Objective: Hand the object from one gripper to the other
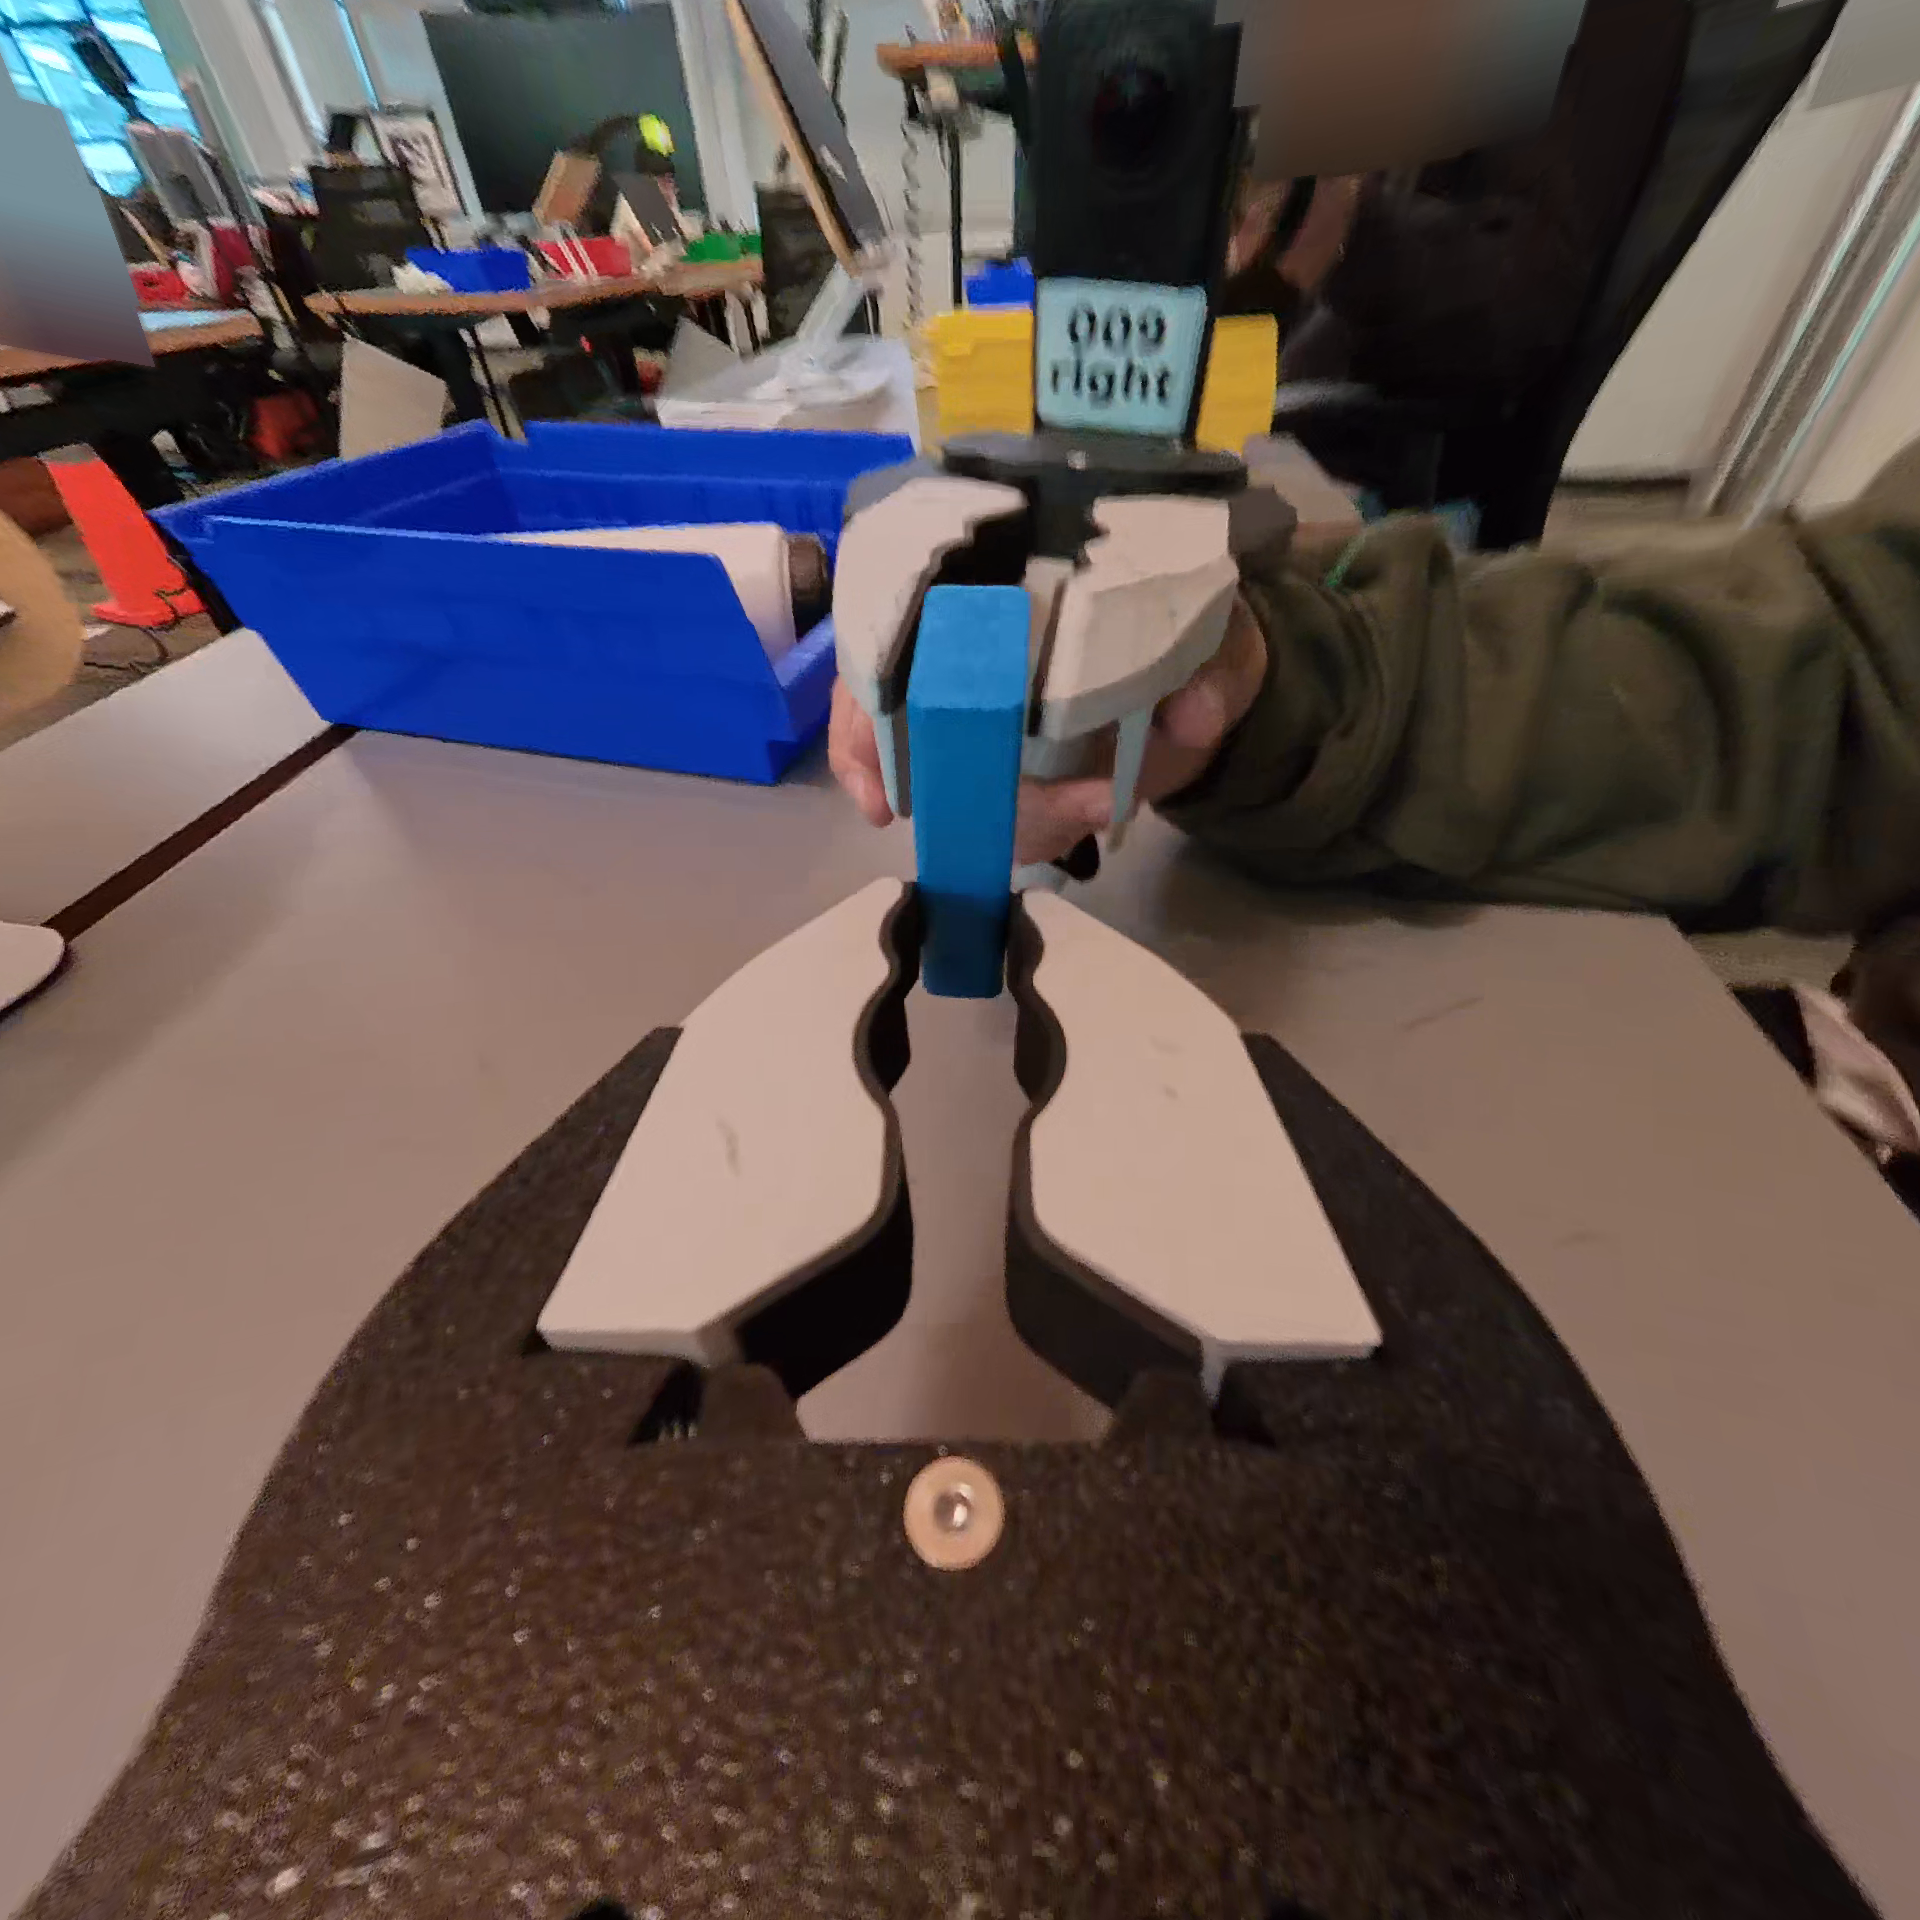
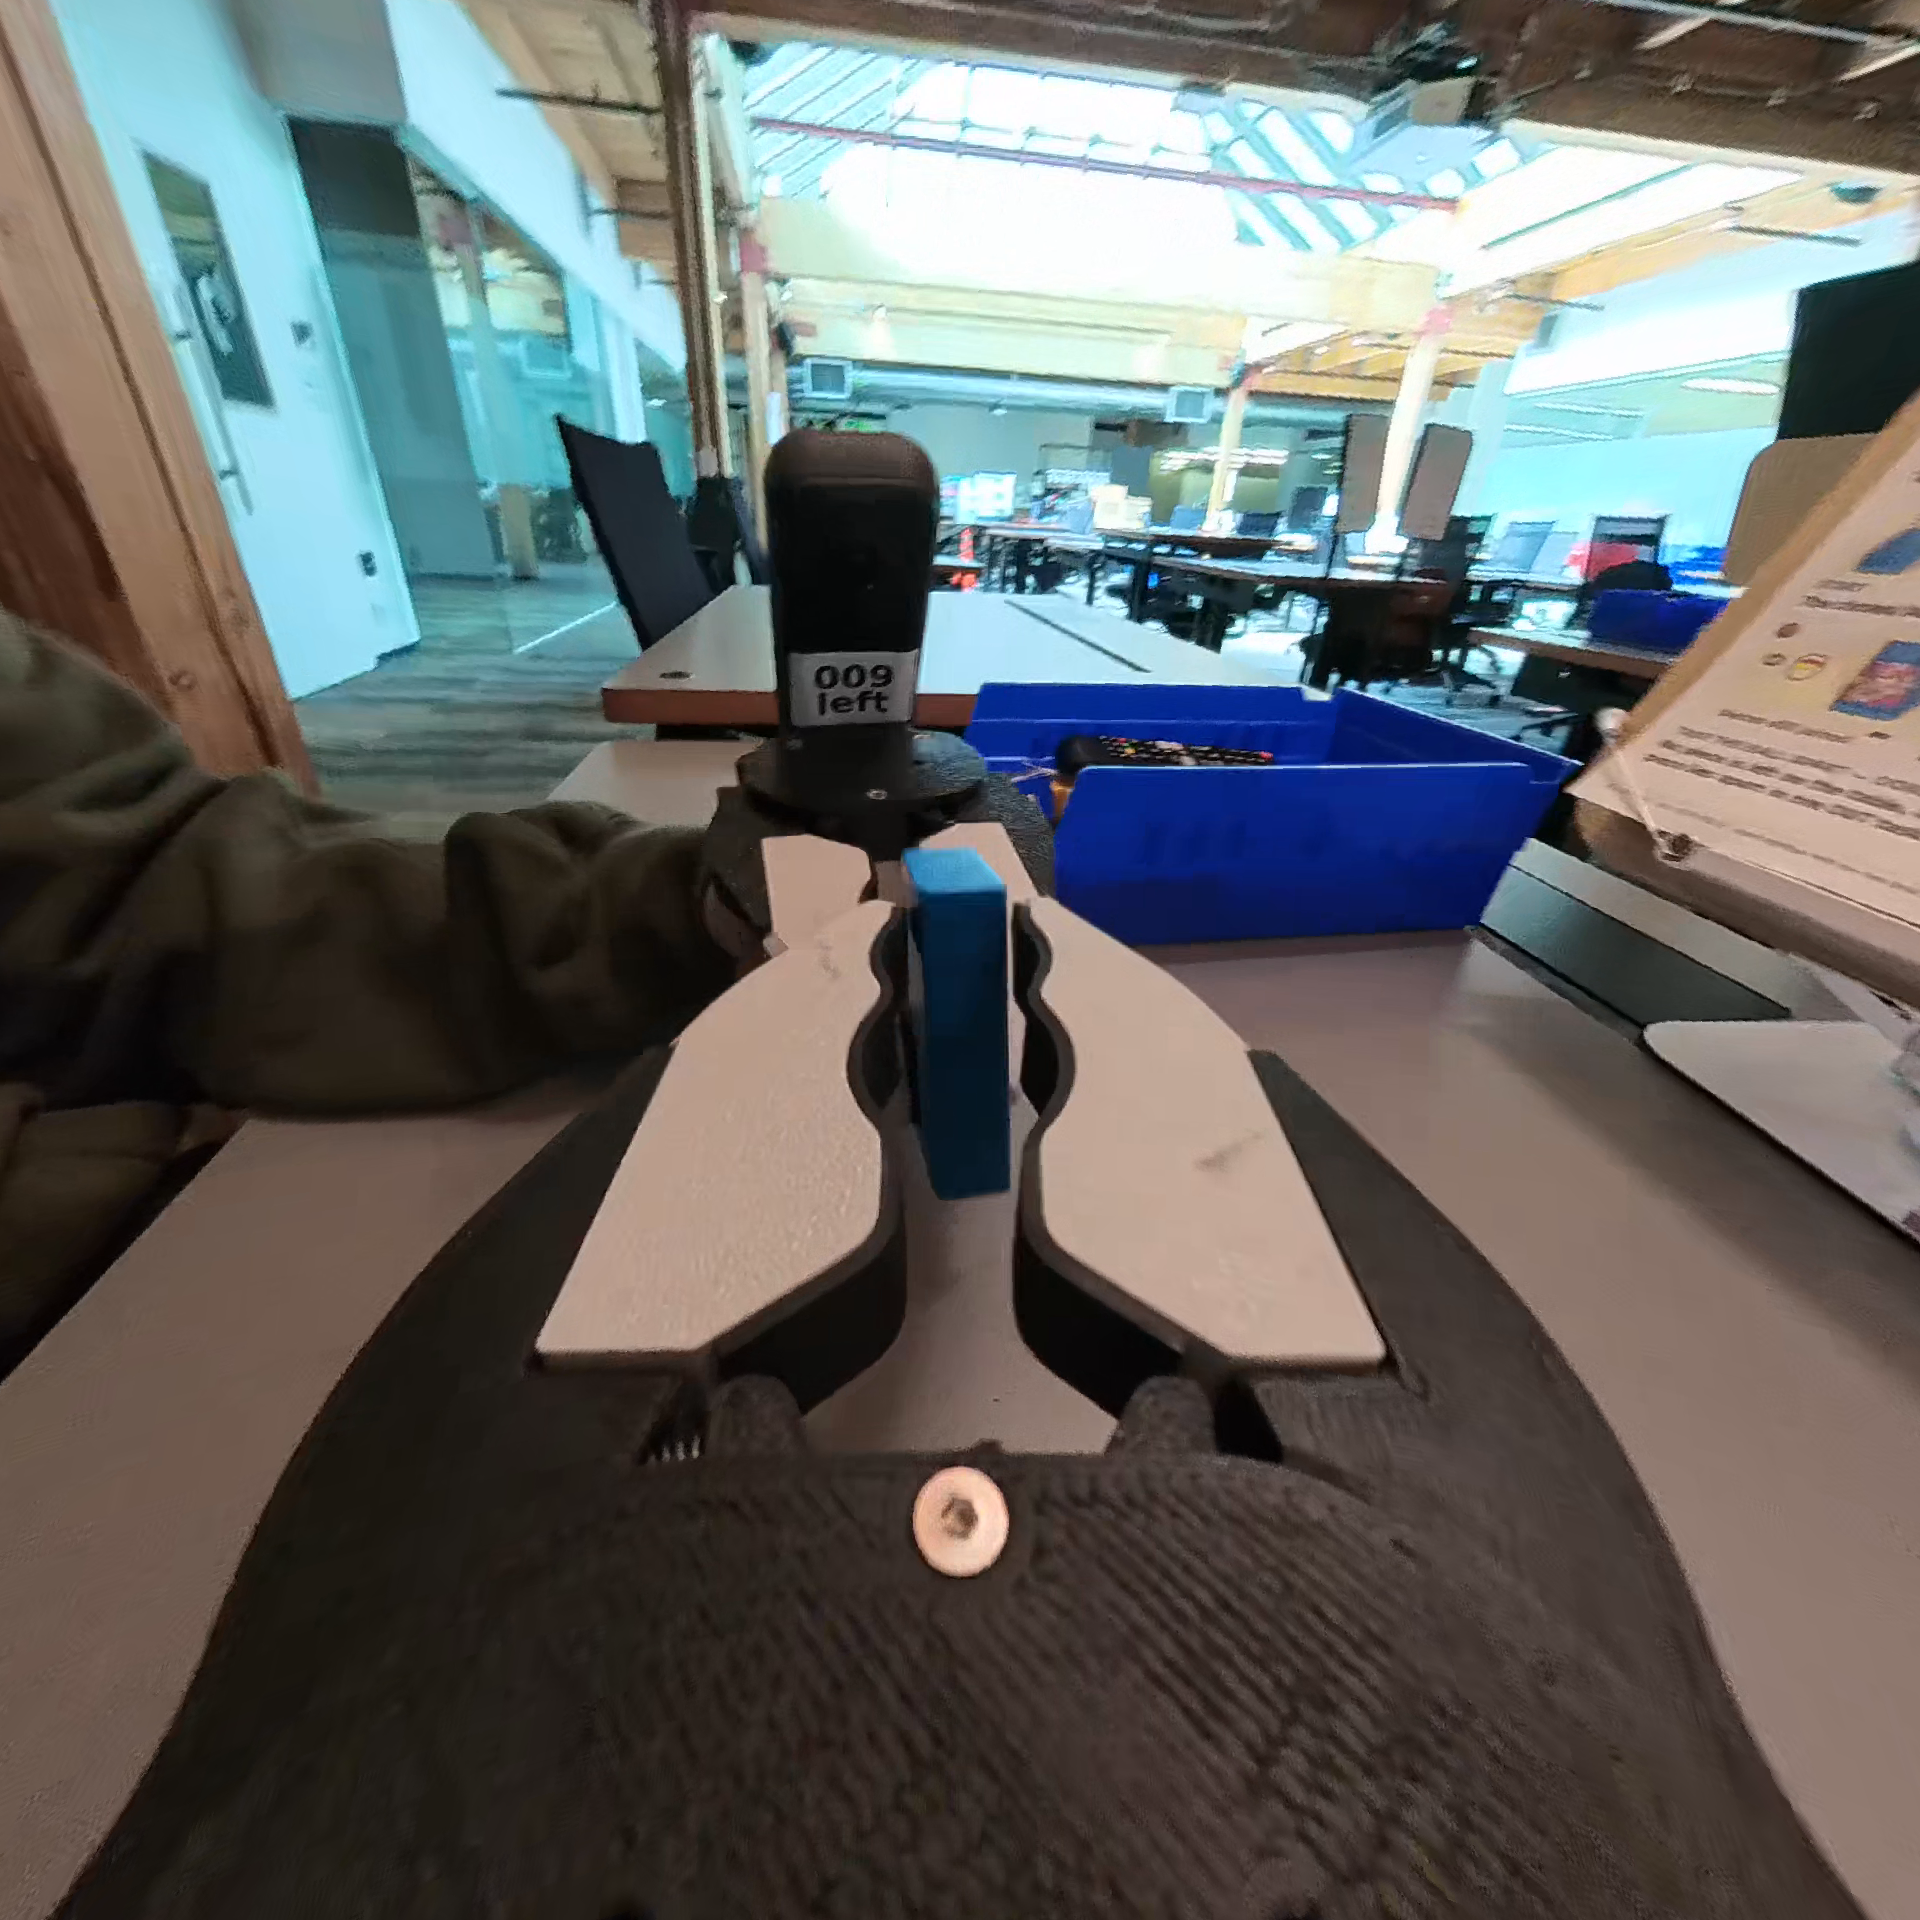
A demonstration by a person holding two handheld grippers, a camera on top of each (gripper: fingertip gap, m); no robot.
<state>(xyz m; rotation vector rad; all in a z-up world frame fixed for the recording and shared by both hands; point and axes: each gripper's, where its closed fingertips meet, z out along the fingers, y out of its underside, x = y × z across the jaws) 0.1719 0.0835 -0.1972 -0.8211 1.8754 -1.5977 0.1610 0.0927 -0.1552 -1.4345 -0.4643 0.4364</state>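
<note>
Between our left gripper (image 1: 961, 935) fingers sits the blue block (image 1: 966, 769) bottom, seemingly clamped; right gripper (image 2: 956, 997) fingers flank its top, contact unclear—mid-handover, one must release next.

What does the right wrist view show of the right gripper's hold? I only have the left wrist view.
Observer: The blue block stands upright between the right gripper's fingers, with both pads against its sides and its lower end hanging clear of the table.
Operator: What is behind my left gripper?
Observer: A blue bin sits on the table just behind the left gripper.
Operator: Is the bin empty?
Observer: No, a black remote control lies inside it.
</note>
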